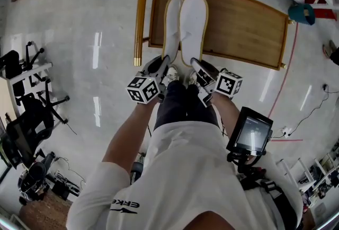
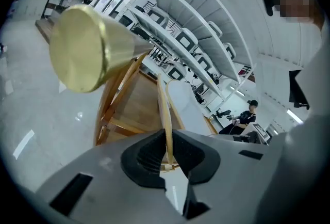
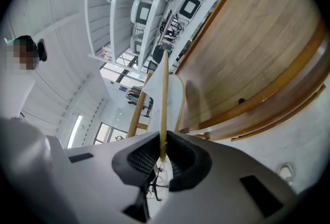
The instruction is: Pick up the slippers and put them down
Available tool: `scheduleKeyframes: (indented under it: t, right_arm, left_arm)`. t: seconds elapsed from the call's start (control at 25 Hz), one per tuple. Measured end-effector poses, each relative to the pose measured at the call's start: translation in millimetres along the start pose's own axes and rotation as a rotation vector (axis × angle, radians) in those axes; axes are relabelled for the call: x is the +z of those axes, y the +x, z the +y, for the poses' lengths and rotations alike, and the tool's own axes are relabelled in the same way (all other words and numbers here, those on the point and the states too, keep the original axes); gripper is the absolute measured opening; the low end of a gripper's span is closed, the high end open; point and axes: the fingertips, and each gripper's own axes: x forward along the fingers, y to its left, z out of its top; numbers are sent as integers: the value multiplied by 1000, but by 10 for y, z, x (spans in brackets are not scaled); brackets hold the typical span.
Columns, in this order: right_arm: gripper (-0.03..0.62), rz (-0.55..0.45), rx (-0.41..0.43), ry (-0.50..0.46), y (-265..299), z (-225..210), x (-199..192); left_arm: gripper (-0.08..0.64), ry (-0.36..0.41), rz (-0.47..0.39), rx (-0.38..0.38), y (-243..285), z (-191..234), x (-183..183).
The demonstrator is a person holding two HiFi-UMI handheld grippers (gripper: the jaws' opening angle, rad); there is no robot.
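2 thin white slippers (image 1: 193, 25) w/ tan edging, side by side

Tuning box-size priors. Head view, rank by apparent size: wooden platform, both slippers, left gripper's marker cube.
1. wooden platform
2. right slipper
3. left slipper, partly covered, and marker cube, nearer the camera: about alike, unranked

Right tongs (image 3: 162, 158) pinching tan edge of slipper (image 3: 165, 95), wooden platform (image 3: 258, 47) beyond

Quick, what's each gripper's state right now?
Left gripper: closed on the left slipper.
Right gripper: closed on the right slipper.
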Motion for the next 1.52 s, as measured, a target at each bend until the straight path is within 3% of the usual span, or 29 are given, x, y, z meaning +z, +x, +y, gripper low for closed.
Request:
scheduleKeyframes:
  t: [0.28,0.64,1.16,1.52]
  right_arm:
    - [35,-24,4,-47,-260,164,100]
    - [35,-66,77,-75,-607,532,123]
    - [35,-141,218,-212,-1217,1369,342]
    - [35,-178,239,-235,-1464,1778,308]
  left_arm:
    - [29,-8,-35,17,-91,-187,23]
    - [29,-23,-124,20,-378,-518,135]
    - [29,-3,-358,-41,-1020,-1347,576]
    - [29,-4,-434,-109,-1348,-1682,795]
